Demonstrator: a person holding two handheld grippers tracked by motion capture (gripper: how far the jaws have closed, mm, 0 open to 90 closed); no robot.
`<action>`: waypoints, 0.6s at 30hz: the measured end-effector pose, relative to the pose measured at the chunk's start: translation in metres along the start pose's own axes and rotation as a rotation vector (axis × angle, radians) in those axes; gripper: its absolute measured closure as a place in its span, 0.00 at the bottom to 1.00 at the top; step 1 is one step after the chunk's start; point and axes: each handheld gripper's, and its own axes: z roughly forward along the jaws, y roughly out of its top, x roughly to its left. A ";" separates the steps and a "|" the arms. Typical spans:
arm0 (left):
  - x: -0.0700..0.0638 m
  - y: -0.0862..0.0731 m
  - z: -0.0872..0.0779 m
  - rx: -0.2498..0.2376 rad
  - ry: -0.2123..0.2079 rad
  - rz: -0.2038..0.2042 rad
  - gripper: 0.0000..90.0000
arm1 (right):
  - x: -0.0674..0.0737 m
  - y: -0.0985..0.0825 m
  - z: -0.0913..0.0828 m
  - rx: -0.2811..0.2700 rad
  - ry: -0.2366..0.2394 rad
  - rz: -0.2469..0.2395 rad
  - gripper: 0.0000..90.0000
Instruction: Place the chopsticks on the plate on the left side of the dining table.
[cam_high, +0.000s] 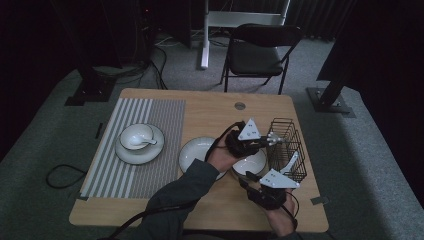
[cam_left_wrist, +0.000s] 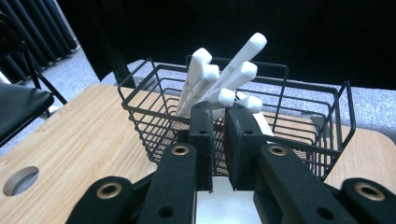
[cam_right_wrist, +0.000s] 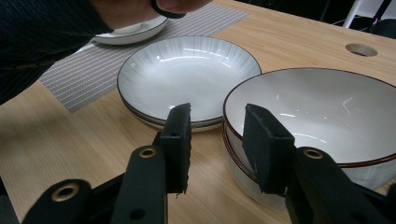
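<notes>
**High view.** The left gripper (cam_high: 271, 140) reaches across the table (cam_high: 210, 107) to the near rim of the wire basket (cam_high: 295, 131) at the right edge. The right gripper (cam_high: 248, 176) hovers at the soup bowl (cam_high: 252, 162) just beside the basket. Count:
- one striped placemat (cam_high: 155, 150)
- one place setting on it: a plate (cam_high: 150, 152), a small bowl (cam_high: 136, 136) and a spoon (cam_high: 149, 141)
- one deep plate stack (cam_high: 195, 150) at centre

**Left gripper view.** The jaws stand narrow, with a thin slit between them. Their tips sit at the basket rim, directly under the white spoon handles (cam_left_wrist: 243, 72). Whether the pads already pinch a handle cannot be told. Six handle ends can be counted, fanned upward and leaning together.

To do the step well:
1. Single out the nearest handle.
2. Clamp it squarely below its rounded end.
3. Draw it out along its own slant so the neighbouring spoons are not dragged with it.

**Right gripper view.** The jaws are half spread and hold nothing. The brown-rimmed bowl (cam_right_wrist: 308, 102) is just ahead, to their right. A second rim under it suggests two bowls nested. The deep plate (cam_right_wrist: 187, 70) likewise appears to be two stacked.

Keep this gripper steady and out of the spoon's path.
</notes>
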 end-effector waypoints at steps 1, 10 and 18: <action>0.000 0.000 0.000 0.001 0.000 0.000 0.92 | 0.000 0.000 0.000 0.000 0.000 0.001 0.69; -0.001 0.000 -0.002 0.001 0.003 0.010 0.91 | 0.000 0.000 0.000 -0.001 0.000 0.001 0.69; -0.001 0.003 -0.005 -0.016 0.003 0.014 0.90 | 0.000 0.000 0.000 0.002 0.001 0.002 0.68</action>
